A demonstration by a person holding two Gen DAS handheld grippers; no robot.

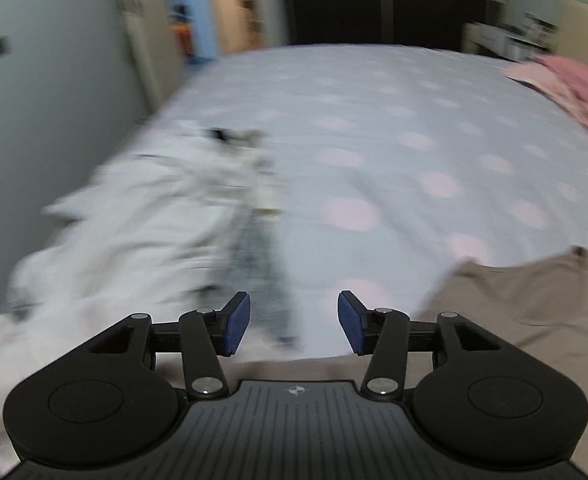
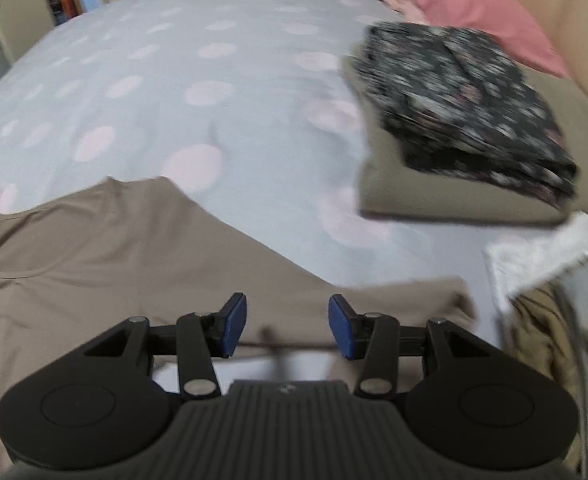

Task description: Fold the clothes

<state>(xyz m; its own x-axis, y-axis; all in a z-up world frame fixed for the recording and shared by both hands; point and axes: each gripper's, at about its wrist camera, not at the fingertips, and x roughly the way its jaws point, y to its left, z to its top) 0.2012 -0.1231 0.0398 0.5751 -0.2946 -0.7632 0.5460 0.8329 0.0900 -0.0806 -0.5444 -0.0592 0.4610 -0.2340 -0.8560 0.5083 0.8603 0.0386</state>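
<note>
Both tongs, left [image 1: 294,322] and right [image 2: 288,326], gape empty over the tan shirt [image 2: 106,256] spread just beneath; best pinch matching edges, then fold evenly across the bed [image 2: 198,92].

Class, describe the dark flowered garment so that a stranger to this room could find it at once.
Start at the bed with the pale blue, pink-spotted cover. Toward its far right side, near the pink bedding, a folded olive-tan piece lies flat. The dark flowered garment sits folded on top of it: the only black, patterned cloth there, while everything nearby is plain.
</note>
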